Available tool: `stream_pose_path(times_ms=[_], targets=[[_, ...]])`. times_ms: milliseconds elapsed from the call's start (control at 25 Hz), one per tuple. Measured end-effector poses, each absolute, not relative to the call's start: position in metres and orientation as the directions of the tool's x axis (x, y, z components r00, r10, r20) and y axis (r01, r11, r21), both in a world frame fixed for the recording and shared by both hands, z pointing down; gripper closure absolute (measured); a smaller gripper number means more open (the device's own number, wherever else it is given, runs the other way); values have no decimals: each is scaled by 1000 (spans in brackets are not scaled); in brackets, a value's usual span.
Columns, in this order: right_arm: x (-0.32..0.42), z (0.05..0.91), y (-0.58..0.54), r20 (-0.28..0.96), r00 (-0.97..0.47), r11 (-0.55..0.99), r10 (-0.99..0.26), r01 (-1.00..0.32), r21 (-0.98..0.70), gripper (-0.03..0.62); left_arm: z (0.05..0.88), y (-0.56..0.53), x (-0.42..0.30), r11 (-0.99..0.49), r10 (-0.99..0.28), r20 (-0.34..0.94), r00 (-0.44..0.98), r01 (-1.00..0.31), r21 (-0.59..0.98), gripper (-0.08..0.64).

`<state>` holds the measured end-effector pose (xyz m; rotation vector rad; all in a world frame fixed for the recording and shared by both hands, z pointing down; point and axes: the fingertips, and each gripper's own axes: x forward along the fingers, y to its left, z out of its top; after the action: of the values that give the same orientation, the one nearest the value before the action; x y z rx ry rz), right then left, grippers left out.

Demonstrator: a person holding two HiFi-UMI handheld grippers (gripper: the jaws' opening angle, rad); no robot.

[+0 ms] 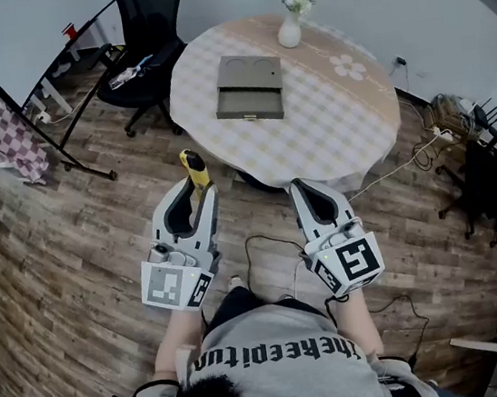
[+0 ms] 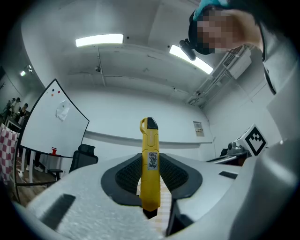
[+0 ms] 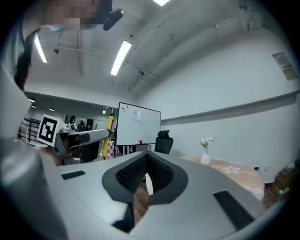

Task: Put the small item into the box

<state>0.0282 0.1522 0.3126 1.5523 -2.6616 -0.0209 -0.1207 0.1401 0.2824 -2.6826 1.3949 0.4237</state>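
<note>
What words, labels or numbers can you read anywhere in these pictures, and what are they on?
"thekeepitun": upside down on the person's grey shirt; its end is lost in a fold.
Sticker on the yellow knife: print too blurred to read.
Sheet of the wall notice: too small to read.
Faces of the marker cubes: black-and-white patterns only, no words.

box point(image 1: 249, 87) on table point(image 1: 341, 127), vase point(image 1: 289, 30) behind — chair point(image 1: 149, 25) left
</note>
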Motion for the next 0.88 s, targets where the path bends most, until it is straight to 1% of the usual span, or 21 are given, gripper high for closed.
stream_pose_path(times_ms=[280,640,880], targets=[[17,311,138,13,-468,468,-883,-883,23,586,281,121,-133,-609,-766,-290,574,-792,42,436],[-6,316,124,23,-431,431,-902,-901,46,586,281,100,-148,-659,-724,-298,622,-751,34,437],[-3,315,121,31,-401,403,-915,-914,52,586,284,90,-146,-683,-708,-299,640,-728,58,437]])
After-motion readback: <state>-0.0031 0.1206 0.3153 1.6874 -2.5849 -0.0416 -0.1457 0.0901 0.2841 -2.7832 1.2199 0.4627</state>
